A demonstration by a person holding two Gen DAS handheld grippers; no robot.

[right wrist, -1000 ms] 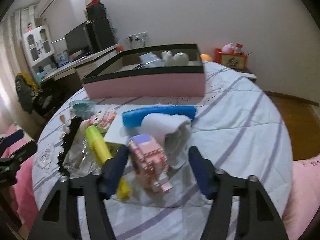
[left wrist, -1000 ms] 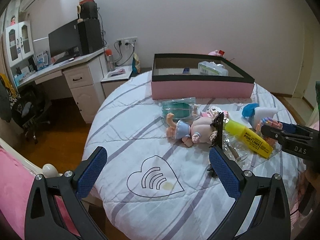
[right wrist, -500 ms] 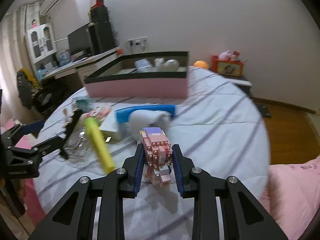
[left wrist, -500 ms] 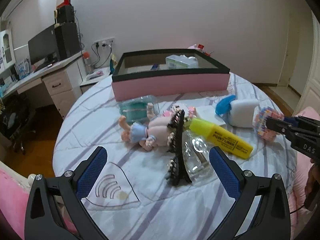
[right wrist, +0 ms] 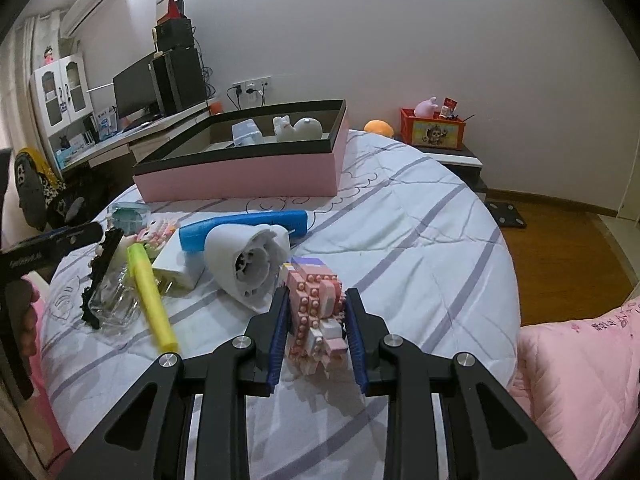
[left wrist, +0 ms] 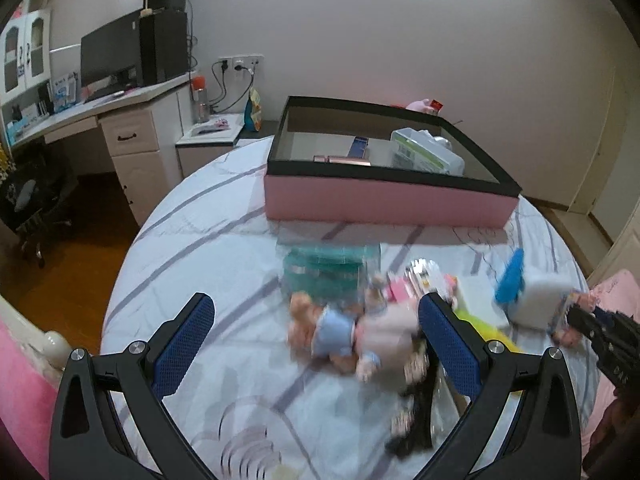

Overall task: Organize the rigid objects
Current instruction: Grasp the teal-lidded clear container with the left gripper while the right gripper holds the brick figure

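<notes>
- Right gripper (right wrist: 316, 330) is clamped on the pink block toy (right wrist: 315, 312), just right of the white cone (right wrist: 244, 266).
- Left gripper (left wrist: 318, 346) gapes wide above the blurred doll (left wrist: 352, 338), left of the cone.
- Pink box (right wrist: 240, 178) sits beyond the cone on the bed (right wrist: 420, 240).

Both grippers are matte black plastic frames with triangular cut-outs and round silver screws at the joints. The left gripper (left wrist: 318, 334) has broad blue pads (left wrist: 182, 344) with a fine mesh texture; the right gripper (right wrist: 318, 338) has narrower ribbed blue pads (right wrist: 279, 336). Small white lettering marks each one's side, too blurred to read
</notes>
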